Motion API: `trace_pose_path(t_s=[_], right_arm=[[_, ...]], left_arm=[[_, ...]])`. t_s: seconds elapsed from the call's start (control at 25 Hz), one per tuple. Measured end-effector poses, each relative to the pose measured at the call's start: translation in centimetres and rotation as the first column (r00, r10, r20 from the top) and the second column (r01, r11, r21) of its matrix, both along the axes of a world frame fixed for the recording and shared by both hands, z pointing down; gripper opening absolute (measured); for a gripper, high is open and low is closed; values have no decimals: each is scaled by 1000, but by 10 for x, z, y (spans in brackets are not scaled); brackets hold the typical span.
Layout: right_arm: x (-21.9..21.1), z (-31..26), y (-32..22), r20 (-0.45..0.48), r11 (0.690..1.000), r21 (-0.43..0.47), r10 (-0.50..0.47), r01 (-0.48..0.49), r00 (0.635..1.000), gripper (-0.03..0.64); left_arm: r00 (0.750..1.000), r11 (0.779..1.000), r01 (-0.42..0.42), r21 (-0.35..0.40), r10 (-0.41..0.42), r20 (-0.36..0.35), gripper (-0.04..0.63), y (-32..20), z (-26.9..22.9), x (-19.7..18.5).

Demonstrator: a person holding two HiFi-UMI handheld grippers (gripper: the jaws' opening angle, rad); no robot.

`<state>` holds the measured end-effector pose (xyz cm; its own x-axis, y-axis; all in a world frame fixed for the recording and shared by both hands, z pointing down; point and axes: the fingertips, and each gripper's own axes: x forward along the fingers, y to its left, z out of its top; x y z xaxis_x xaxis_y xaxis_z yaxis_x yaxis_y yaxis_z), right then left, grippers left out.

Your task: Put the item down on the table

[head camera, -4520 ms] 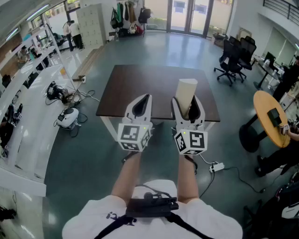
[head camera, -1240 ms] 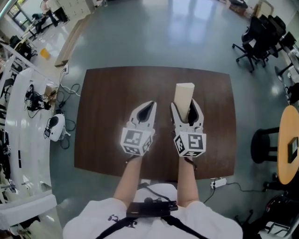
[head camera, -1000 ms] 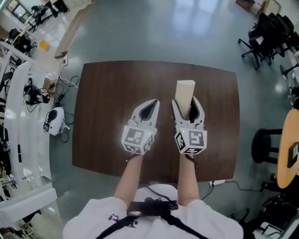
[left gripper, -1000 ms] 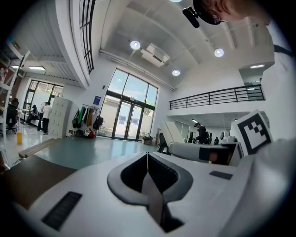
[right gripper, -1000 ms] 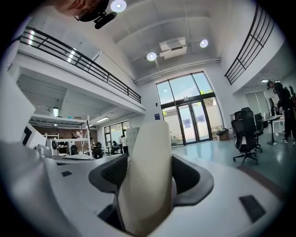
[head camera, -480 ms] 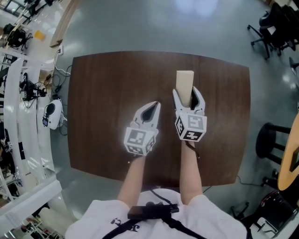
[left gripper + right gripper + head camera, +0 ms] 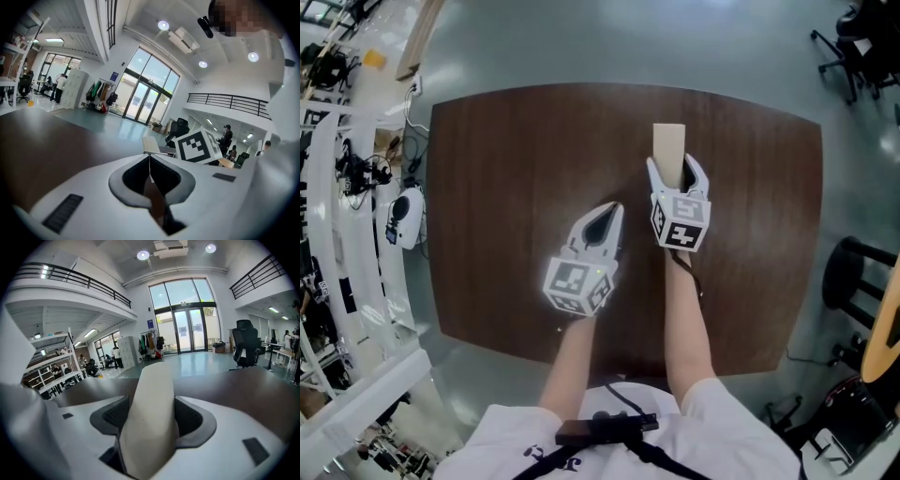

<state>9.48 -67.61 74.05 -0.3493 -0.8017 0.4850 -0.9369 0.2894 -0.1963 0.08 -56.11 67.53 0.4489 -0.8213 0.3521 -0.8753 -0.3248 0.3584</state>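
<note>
The right gripper (image 7: pixel 676 173) clamps the cream block (image 7: pixel 668 141) just above the frame's centre, over the brown table (image 7: pixel 497 159) — seemingly poised to set it down. The left gripper (image 7: pixel 607 214), jaws together on nothing, idles alongside.

The block (image 7: pixel 668 145) is cream, the table (image 7: pixel 506 187) dark brown wood-grain.
</note>
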Motion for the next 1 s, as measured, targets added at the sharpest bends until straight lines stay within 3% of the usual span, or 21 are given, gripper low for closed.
trace_pose_path(t_s=[0.32, 0.56, 0.72, 0.84, 1.0], right_arm=[[4, 47, -9, -44, 993, -113, 20, -25, 999, 311], [-8, 62, -6, -167, 988, -153, -3, -23, 986, 311], [-12, 69, -7, -175, 984, -178, -17, -14, 984, 313], [-8, 63, -3, -134, 985, -170, -15, -8, 991, 313], [-2, 20, 15, -112, 996, -88, 9, -19, 994, 313]], left_arm=[[999, 999, 10, -30, -11, -35, 14, 2, 19, 5], [999, 999, 21, -43, -22, -45, 14, 12, 28, -4], [999, 999, 28, -32, -29, -39, 14, 16, 17, -10], [999, 999, 30, -14, -30, -34, 14, 26, 7, -14], [999, 999, 40, 7, -40, -27, 14, 44, -10, -21]])
